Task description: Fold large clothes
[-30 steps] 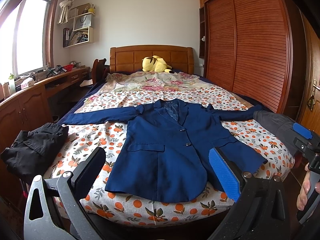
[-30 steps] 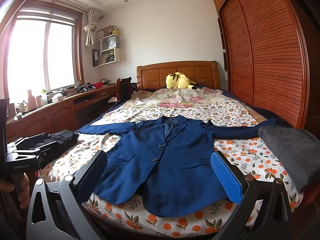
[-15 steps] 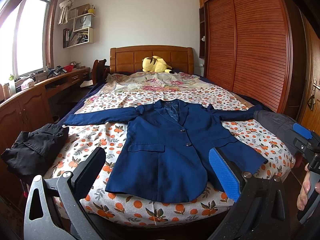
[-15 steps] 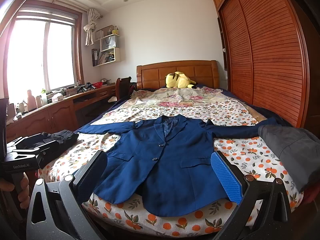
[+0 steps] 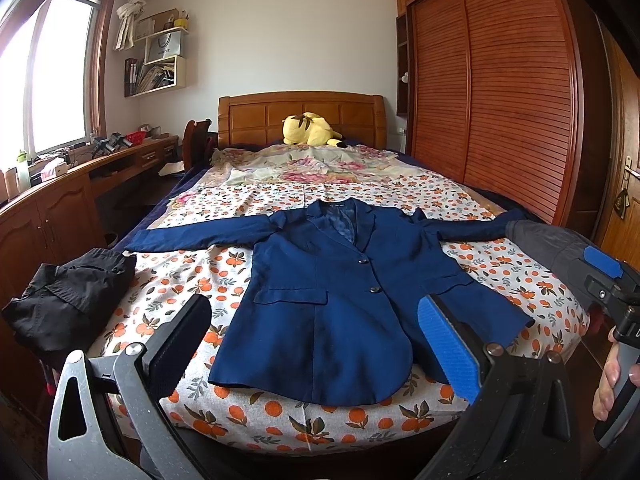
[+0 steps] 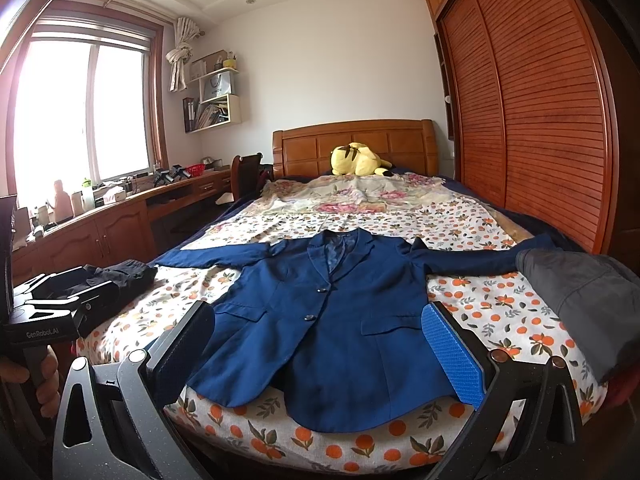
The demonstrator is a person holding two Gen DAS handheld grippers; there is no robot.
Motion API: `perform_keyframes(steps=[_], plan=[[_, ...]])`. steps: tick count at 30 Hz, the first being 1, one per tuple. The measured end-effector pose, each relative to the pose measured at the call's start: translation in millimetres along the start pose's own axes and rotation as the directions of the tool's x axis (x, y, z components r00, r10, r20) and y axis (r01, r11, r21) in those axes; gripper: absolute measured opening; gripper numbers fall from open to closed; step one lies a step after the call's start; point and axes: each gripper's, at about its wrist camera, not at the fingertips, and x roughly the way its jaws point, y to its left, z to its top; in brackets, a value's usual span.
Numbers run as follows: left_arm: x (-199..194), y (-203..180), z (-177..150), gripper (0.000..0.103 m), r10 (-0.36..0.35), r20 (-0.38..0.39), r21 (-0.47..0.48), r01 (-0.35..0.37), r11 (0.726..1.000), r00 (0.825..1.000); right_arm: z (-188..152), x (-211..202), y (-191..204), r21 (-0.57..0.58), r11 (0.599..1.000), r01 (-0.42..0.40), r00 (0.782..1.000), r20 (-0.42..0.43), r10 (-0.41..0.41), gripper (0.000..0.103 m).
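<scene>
- While both grippers are hanging at the foot of the bed (image 5: 256, 420), nothing is shifting between the earlier frames and now: the blue blazer (image 5: 344, 304) is lying in the same spread, and both views are holding the same framing.
- Left gripper (image 5: 316, 344): jaws are standing wide apart, released, gripping nothing; it is hovering short of the blazer's hem, not touching cloth.
- Right gripper (image 6: 320, 344): likewise spread and empty, hovering off the near bed edge. In the left view, the person's hand (image 5: 616, 380) is wrapping its handle.
- Blazer position: it is lying face up and buttoned across the orange-print sheet (image 5: 168, 292), collar toward the headboard (image 5: 300, 116), hem just at the near bed edge, both sleeves stretching straight out sideways.
- The right sleeve end is running up to, possibly under, the grey garment (image 6: 580, 300) at the right bed edge; the contact is not resolving in these views.
- A black garment (image 5: 68, 300) is sitting on the left, off the sheet's corner, well apart from the blazer body but near the left cuff.
- Judgement: no motion is meaning the fold is not yet started; the garment is looking laid out and ready, and a first sleeve fold inward is probably coming next.
- Containers: none are taking part in the task. A wall shelf (image 5: 160, 60) is holding books and a paper bag; a red basket (image 6: 196, 169) is sitting on the desk (image 5: 80, 176), contents too small to tell.
- A yellow plush toy (image 5: 308, 130) is resting by the headboard, clear of the work area.
</scene>
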Motion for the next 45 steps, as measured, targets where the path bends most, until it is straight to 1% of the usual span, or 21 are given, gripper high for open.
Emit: perform_keyframes(steps=[9,24,33,40,42,45], plan=[[-0.1,-3.7,0.4,0.103,0.0,0.01,0.006,0.0,1.0,1.0,0.0,-0.4,0.2,0.0,1.0,-0.001,1.0,0.002,0.001,0.103],[-0.2,-7.1,-0.5,0.103,0.011,-0.001,0.009,-0.011,1.0,1.0,-0.6,2.6,0.1,0.003,1.0,-0.004,1.0,-0.005,0.004,0.103],[28.6,14.6,-18.9,0.103,0.058,-0.058,-0.003,-0.059,0.998,0.997,-7.0,18.9,0.0,-0.024,1.0,0.001,0.999,-0.038,-0.002,0.103],[53.5,41.0,-35.2,0.103,0.098,-0.108,-0.009,-0.1,0.995,0.989,-10.4,42.5,-1.4,-0.011,1.0,-0.009,0.996,-0.093,0.008,0.103],[60.5,46.2,-38.7,0.103,0.093,-0.13,-0.005,-0.095,0.995,0.987,-11.6,50.2,-3.4,-0.003,1.0,-0.012,0.994,-0.113,0.012,0.103],[72.6,57.1,-47.5,0.103,0.105,-0.166,-0.002,-0.107,0.994,0.981,-12.0,61.0,-6.9,0.005,1.0,-0.013,0.991,-0.135,0.014,0.103]])
